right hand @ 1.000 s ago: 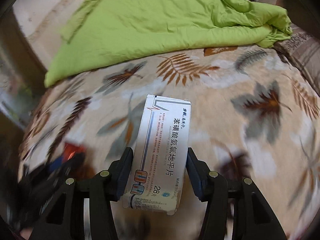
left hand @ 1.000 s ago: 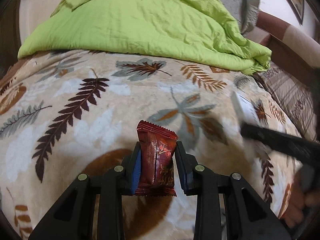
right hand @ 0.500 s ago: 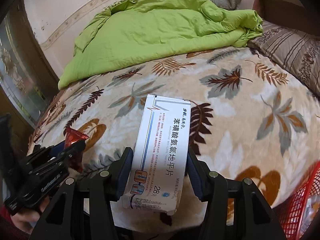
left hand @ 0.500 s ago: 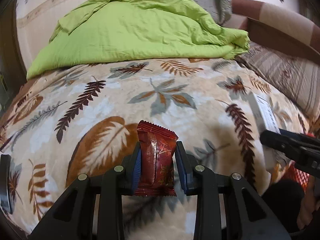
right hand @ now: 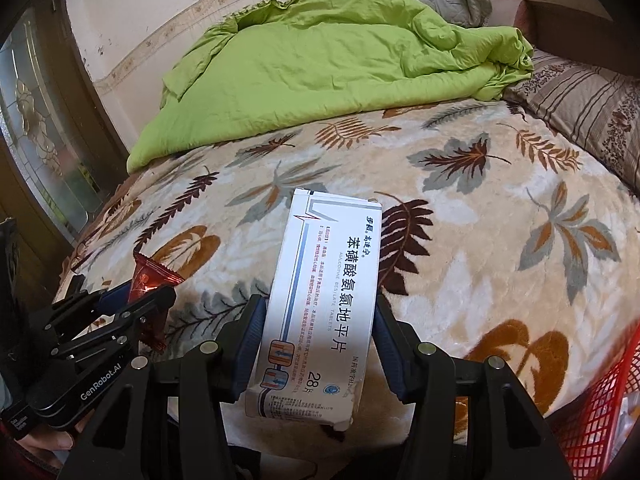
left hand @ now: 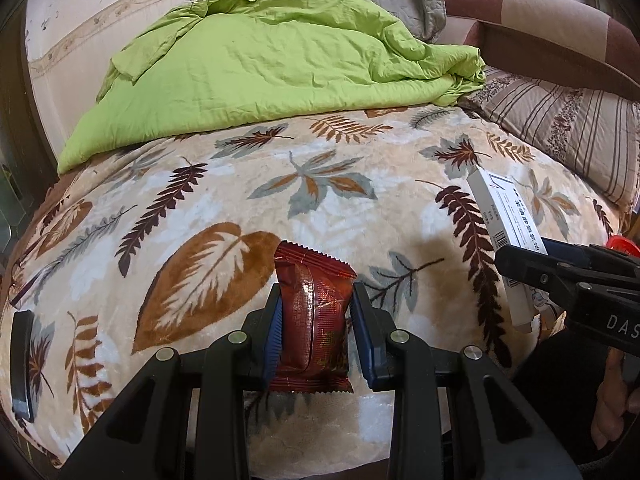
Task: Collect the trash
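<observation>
You have drawn both grippers back from the bed. Left gripper (left hand: 316, 316) clamps the red wrapper (left hand: 314, 316); right gripper (right hand: 320, 336) clamps the medicine box (right hand: 320, 304). Red basket (right hand: 600, 408) at 4 o'clock: deposit next.

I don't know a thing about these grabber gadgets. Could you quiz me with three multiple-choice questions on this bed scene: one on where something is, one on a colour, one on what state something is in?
1. Where does the red basket sit in the right wrist view?
A. lower right corner, past the bed's edge
B. on the green quilt
C. beside the door

2. What colour is the snack wrapper?
A. silver
B. dark red
C. blue

3. What is the right gripper doing?
A. open, holding nothing
B. shut on nothing
C. shut on the white medicine box

Answers:
1 A, its mesh shows only at that corner.
2 B, it is glossy dark red foil.
3 C, the jaws press the box's two sides.
</observation>
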Demonstrator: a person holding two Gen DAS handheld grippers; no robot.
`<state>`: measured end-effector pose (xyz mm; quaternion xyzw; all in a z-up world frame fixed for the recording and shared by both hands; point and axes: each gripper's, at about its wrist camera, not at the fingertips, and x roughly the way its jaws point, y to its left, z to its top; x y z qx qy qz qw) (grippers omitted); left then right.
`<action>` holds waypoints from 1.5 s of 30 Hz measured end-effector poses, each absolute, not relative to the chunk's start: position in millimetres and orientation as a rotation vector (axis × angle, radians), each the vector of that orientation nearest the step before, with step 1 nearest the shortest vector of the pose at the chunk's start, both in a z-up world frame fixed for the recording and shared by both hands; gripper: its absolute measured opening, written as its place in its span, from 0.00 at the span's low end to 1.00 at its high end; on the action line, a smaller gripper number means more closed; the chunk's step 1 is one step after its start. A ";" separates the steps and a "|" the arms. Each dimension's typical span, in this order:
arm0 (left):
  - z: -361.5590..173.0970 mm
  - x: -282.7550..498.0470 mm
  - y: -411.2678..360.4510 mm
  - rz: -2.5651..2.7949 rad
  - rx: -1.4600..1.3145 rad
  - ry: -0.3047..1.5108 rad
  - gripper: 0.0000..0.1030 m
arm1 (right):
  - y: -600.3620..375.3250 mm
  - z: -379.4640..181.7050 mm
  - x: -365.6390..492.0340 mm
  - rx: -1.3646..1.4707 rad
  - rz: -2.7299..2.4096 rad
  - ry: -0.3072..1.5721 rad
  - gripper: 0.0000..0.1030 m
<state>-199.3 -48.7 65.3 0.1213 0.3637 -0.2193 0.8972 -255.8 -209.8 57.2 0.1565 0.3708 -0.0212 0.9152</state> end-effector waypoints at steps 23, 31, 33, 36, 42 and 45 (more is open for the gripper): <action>53.7 -192.5 -47.9 -0.447 0.261 0.782 0.30 | -213.7 51.6 -251.6 0.352 -0.028 0.783 0.55; 51.3 -191.7 -47.8 -0.446 0.263 0.785 0.30 | -213.6 51.6 -251.5 0.352 -0.028 0.783 0.55; 51.3 -191.6 -47.9 -0.447 0.263 0.785 0.30 | -213.7 51.8 -251.8 0.352 -0.029 0.782 0.55; 51.9 -191.9 -48.2 -0.447 0.264 0.784 0.30 | -213.9 51.6 -252.0 0.352 -0.029 0.782 0.55; 51.5 -192.2 -48.2 -0.446 0.264 0.785 0.30 | -214.4 52.0 -252.7 0.353 -0.030 0.779 0.55; 50.2 -192.5 -49.2 -0.448 0.266 0.783 0.30 | -215.1 52.9 -254.0 0.358 -0.032 0.774 0.55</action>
